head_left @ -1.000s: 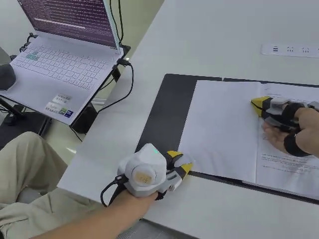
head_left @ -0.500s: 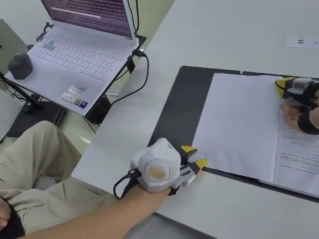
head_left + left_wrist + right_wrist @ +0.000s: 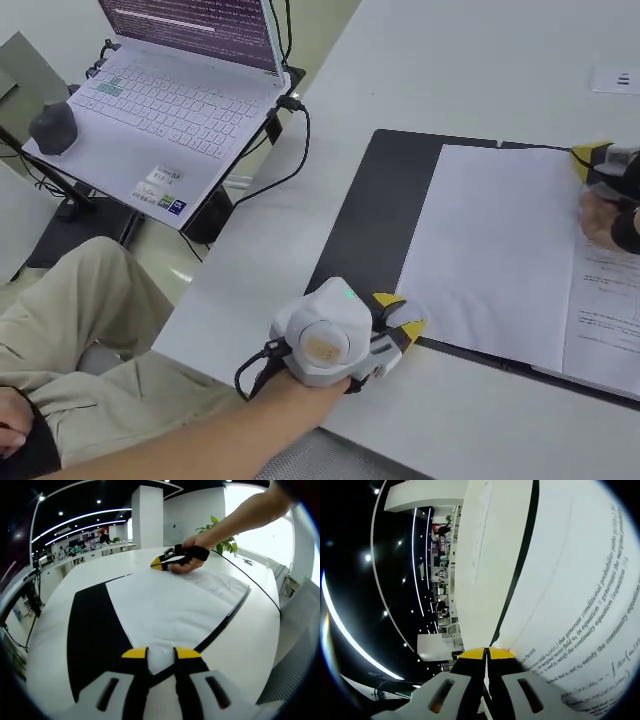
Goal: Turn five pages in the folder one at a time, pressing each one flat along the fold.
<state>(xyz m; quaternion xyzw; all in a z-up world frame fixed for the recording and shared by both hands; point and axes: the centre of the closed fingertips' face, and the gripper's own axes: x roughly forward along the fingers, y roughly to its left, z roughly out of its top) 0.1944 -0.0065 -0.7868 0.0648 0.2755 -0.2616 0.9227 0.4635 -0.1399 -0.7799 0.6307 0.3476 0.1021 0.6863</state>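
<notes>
A black folder (image 3: 368,225) lies open on the white table, with a blank white page (image 3: 490,250) turned over on its left half and a printed page (image 3: 612,300) on the right. My left gripper (image 3: 402,314) rests at the blank page's near corner, jaws slightly open with the corner (image 3: 161,656) between the tips. My right gripper (image 3: 584,160) is shut, tips down on the paper near the fold, close to the folder's far edge. In its own view the closed tips (image 3: 485,653) touch the printed page (image 3: 580,630) beside the black folder edge (image 3: 519,570). The right gripper (image 3: 160,563) also appears in the left gripper view.
An open laptop (image 3: 170,110) sits on a stand beyond the table's left edge, with a black cable (image 3: 292,150) running from it and a dark mouse (image 3: 52,126) beside it. A white power strip (image 3: 615,80) lies at the far right. The person's legs (image 3: 80,330) are below the table's near edge.
My right gripper has slid along the fold toward the folder's far edge. The left gripper stays at the page's near corner. The head camera has shifted left.
</notes>
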